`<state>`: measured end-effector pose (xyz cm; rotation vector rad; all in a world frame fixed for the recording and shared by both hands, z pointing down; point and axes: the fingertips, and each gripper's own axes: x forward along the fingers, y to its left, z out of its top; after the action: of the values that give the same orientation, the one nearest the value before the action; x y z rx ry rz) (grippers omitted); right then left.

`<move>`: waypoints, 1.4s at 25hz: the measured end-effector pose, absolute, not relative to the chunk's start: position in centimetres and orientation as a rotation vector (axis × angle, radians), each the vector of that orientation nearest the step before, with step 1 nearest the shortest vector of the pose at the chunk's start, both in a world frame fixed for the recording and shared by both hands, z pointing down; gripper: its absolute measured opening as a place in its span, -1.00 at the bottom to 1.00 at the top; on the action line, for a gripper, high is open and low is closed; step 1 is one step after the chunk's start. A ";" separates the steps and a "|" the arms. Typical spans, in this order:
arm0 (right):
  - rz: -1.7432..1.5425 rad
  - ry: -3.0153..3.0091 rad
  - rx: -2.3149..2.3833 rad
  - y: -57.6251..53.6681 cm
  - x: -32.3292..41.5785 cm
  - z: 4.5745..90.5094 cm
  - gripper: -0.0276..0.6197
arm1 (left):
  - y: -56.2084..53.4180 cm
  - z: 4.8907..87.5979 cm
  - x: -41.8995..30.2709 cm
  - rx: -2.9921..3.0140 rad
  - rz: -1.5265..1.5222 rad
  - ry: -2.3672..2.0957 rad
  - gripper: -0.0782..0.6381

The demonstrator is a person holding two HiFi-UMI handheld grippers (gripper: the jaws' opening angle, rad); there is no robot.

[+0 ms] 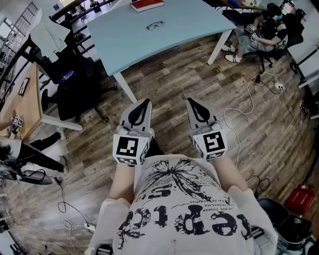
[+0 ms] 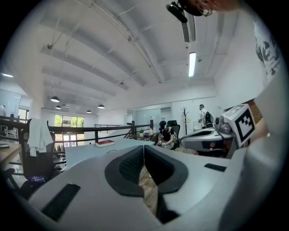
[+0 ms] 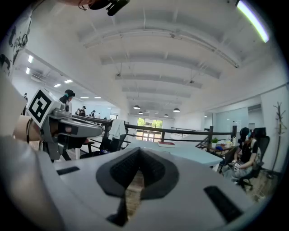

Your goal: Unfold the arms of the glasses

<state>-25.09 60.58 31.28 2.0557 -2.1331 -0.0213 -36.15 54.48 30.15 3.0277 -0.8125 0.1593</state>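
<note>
1. Glasses (image 1: 155, 25) lie on the pale blue table (image 1: 124, 40), at 12 o'clock in the head view. They are too small there to tell whether the arms are folded.
2. The dark frame looks thin, so it is probably light, easily bent and apt to slide on the smooth top. The lenses would be slick and scratch easily.
3. A safe hold is likely the front rim by a hinge corner with one gripper. The other can then ease each arm outward along the hinge's own swing.
4. A red book (image 1: 147, 5) sits at 11 o'clock from the glasses, apart from them.
5. Left gripper (image 1: 145, 103) and right gripper (image 1: 191, 102) hang side by side over the wooden floor (image 1: 199, 74), well apart from the table. Each has its jaws pressed together on nothing.
</note>
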 end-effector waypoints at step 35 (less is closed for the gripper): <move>0.118 -1.995 2.102 38.4 -11.5 36.7 -0.89 | 30.0 35.1 -22.6 2.998 0.249 -0.694 -0.73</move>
<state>-11.52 38.44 36.74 2.1023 -1.9955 0.1179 -22.57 30.03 35.07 2.9978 -0.6943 0.2490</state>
